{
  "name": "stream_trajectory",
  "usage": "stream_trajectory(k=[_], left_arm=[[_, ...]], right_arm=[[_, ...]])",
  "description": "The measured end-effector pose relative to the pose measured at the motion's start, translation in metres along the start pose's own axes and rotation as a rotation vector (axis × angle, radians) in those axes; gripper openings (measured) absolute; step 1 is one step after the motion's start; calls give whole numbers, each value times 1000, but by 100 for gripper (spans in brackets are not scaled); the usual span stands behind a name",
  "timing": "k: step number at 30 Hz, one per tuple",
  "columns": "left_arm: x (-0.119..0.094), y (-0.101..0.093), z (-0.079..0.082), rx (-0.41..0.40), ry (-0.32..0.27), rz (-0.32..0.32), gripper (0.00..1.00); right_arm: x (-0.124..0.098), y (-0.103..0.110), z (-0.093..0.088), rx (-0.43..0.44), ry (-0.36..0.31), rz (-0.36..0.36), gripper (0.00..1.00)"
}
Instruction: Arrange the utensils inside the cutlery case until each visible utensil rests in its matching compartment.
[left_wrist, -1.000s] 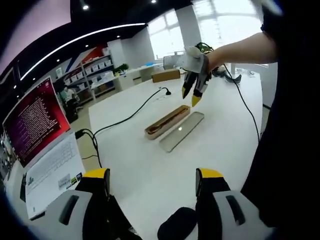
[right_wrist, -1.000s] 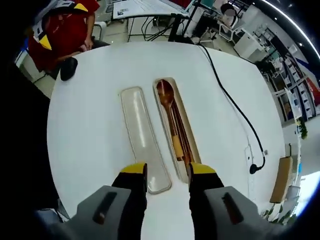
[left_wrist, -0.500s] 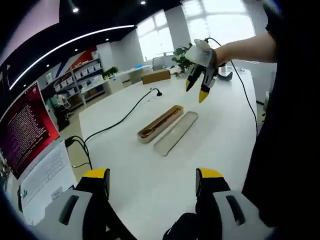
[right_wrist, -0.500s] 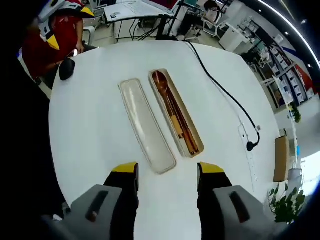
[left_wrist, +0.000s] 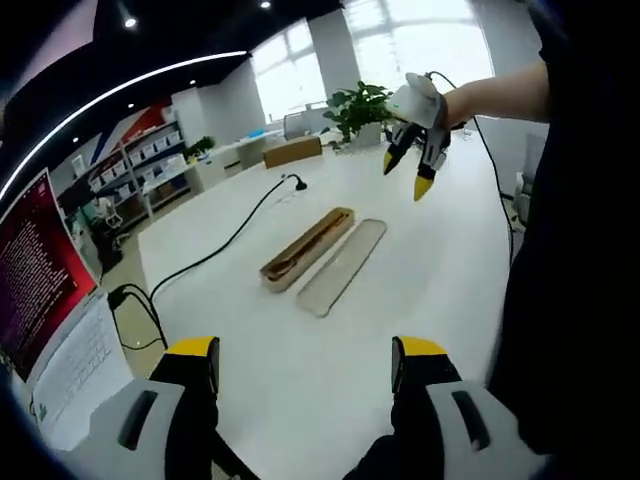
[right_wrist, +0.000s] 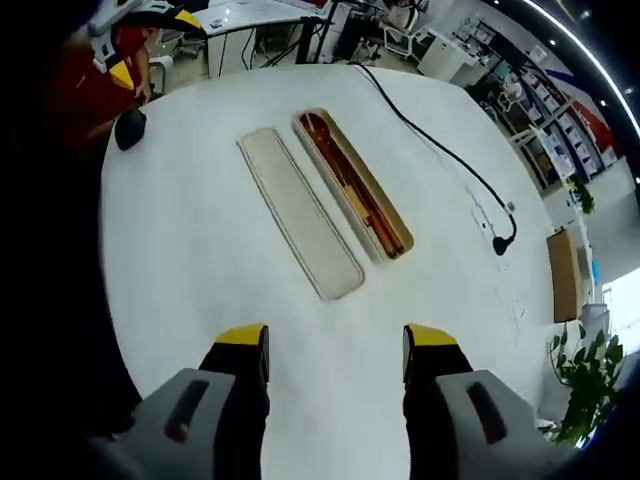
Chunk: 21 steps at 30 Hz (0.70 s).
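— Two grippers, both with nothing between the jaws. In the left gripper view the left gripper (left_wrist: 305, 362) rises from the bottom edge, its yellow-tipped jaws spread wide over bare white table (left_wrist: 300, 380). In the right gripper view the right gripper (right_wrist: 335, 345) stands the same way, jaws far apart and clear of the tabletop things.

— And from the other side?

— The right gripper shows again in the left gripper view, held in a hand (left_wrist: 425, 105) well above the table, its jaws parted and pointing down, gripping nothing.

— Where is the cutlery case?

— Out ahead of both, near the middle of the table. In the right gripper view the cutlery case (right_wrist: 352, 185) lies open, a long wooden tray, with a wooden spoon (right_wrist: 318, 135) inside, bowl at the far end, and what look like chopsticks (right_wrist: 370, 215) running lengthwise beside the handle. I cannot tell whether a divider separates them.

— The lid?

— A pale flat lid (right_wrist: 298, 212) lies on the table just beside the case, parallel to it, on its left in that view.

— Anything further out?

— A black cable (right_wrist: 430, 135) runs across the table beyond the case to a plug. A black mouse (right_wrist: 129, 127) sits at the far table edge, a laptop (left_wrist: 50, 310) shows at the left of the left gripper view, and a potted plant (left_wrist: 358, 103) stands past the table's far end.
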<state>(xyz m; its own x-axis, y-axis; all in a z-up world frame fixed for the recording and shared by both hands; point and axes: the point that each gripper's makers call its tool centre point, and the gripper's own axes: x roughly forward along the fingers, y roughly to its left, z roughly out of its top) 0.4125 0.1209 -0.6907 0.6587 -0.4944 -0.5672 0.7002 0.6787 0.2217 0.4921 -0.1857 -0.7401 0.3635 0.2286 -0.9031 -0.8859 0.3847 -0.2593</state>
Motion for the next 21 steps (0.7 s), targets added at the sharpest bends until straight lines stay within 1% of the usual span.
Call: stream_trajectory(k=[2, 5, 10, 15, 21], left_arm=[[1, 1, 1, -8, -6, 2, 72], [2, -1, -1, -4, 4, -3, 72], [1, -1, -3, -12, 10, 2, 72], [0, 0, -7, -22, 23, 9, 72], [1, 1, -11, -30, 44, 13, 72]], right_arm=[[1, 5, -6, 10, 2, 7, 53], [5, 13, -14, 22, 10, 23, 54], [13, 24, -28, 4, 45, 46, 56], [18, 30, -33, 24, 43, 68, 56], [24, 35, -38, 11, 47, 98, 57]])
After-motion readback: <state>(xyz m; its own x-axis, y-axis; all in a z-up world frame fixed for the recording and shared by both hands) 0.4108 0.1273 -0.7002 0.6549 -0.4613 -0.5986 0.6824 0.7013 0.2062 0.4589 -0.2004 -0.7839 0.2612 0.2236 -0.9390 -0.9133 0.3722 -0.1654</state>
